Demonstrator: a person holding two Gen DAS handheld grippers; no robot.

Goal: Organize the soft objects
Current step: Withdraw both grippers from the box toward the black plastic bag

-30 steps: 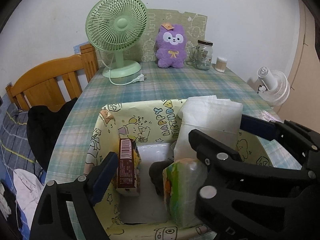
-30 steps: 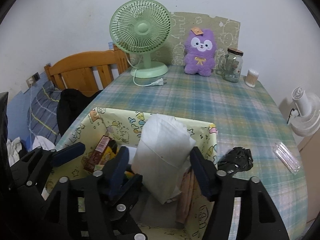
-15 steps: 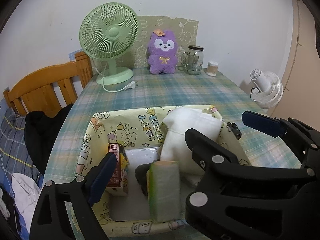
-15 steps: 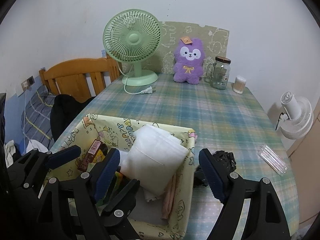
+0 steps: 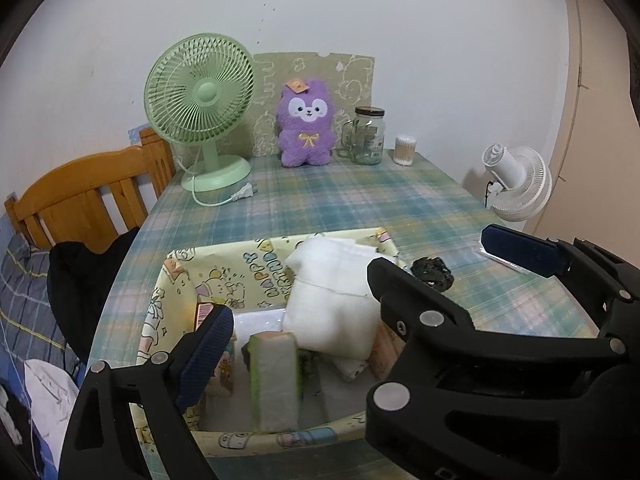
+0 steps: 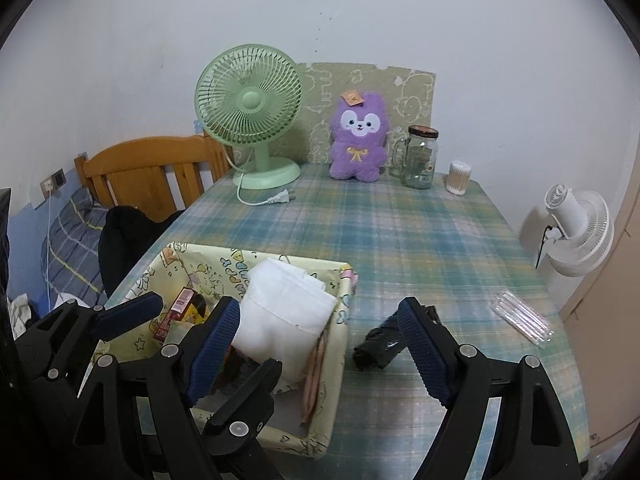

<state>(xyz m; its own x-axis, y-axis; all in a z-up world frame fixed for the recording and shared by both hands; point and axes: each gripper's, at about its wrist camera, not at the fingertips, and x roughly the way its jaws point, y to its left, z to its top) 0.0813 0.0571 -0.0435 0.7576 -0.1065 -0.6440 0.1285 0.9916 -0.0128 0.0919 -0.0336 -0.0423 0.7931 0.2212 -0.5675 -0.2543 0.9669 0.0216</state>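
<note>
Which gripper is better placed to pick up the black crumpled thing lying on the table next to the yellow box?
Right. The right gripper is open, and the black crumpled thing lies between its fingers, outside the yellow box. The left gripper, also open, sits over the box instead.

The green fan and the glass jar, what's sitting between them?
The purple plush toy sits between the green fan and the glass jar, against the back board; both views show it.
</note>
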